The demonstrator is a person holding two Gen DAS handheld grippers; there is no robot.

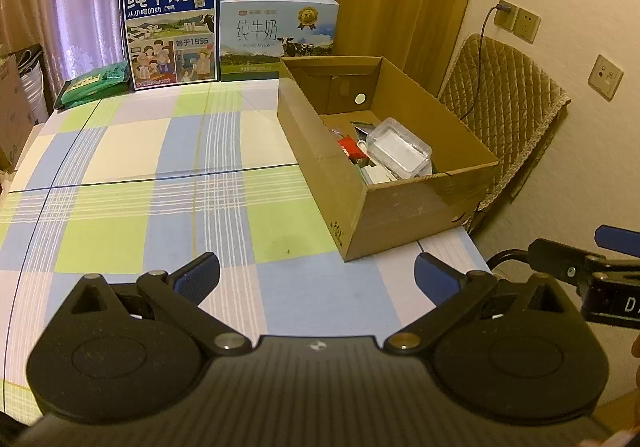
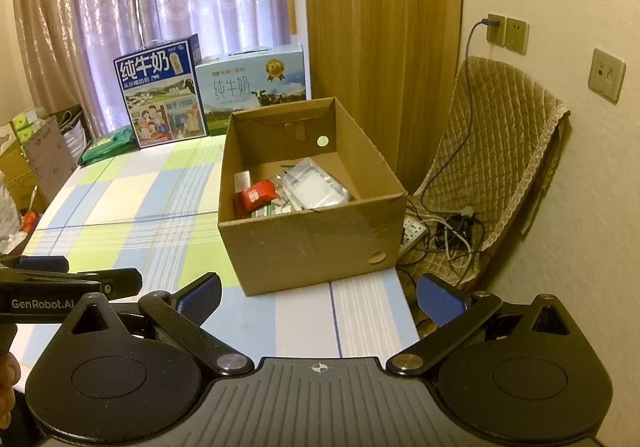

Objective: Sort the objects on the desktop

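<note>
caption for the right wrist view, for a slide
Open right gripper hovers empty over the plaid tablecloth before a brown cardboard box holding a red packet and clear plastic case.

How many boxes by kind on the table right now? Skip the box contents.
Cardboard box, open-topped: 1
Milk cartons, standing at the far edge: 2, dark blue and light blue
Green packet, flat, left of the cartons: 1
Total: 4
</note>
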